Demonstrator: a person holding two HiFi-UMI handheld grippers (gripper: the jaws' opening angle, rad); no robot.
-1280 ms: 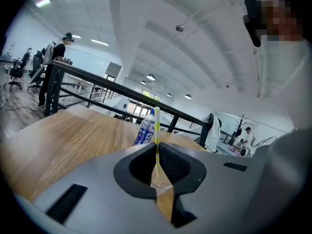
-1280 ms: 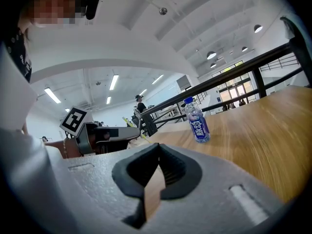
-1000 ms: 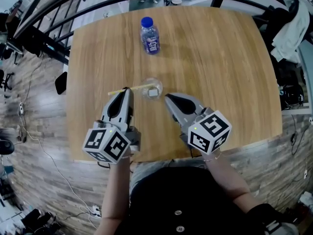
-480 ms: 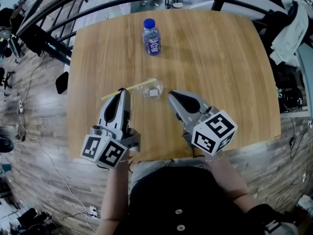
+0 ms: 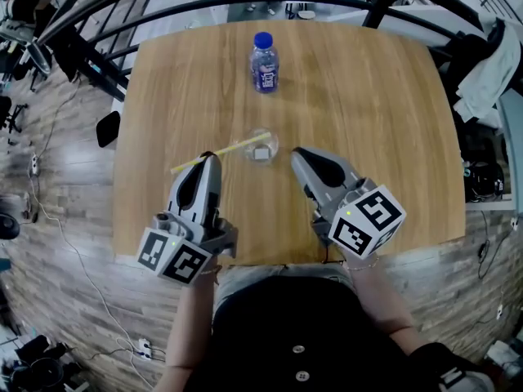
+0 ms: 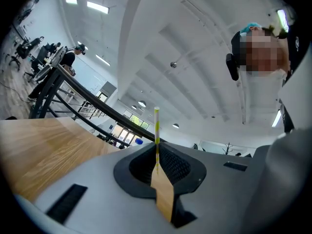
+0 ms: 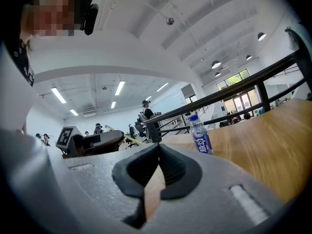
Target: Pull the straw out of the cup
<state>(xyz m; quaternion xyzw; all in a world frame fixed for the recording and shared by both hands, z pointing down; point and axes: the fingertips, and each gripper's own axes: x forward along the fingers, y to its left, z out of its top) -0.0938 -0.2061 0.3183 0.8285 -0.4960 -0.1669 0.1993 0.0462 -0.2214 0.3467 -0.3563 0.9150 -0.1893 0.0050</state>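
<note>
A thin yellow straw [image 5: 219, 153] slants across the table from my left gripper [image 5: 211, 157] to the rim of a small clear cup [image 5: 261, 148]. I cannot tell whether its right end is still inside the cup. My left gripper is shut on the straw near its left part. In the left gripper view the straw [image 6: 156, 130] sticks up between the closed jaws of the left gripper [image 6: 157, 165]. My right gripper [image 5: 299, 154] hovers just right of the cup, shut and holding nothing. In the right gripper view the right gripper [image 7: 153, 172] shows closed jaws and, at left, the straw [image 7: 122, 138].
A plastic water bottle with a blue cap and label [image 5: 263, 62] stands at the far middle of the wooden table [image 5: 368, 96]; it also shows as the bottle [image 7: 200, 135]. Black railings run behind the table. Cloth hangs at the right edge.
Both grippers have come up a little toward the camera. The straw in the left gripper now slants more steeply, with its cup end higher over the rim.
</note>
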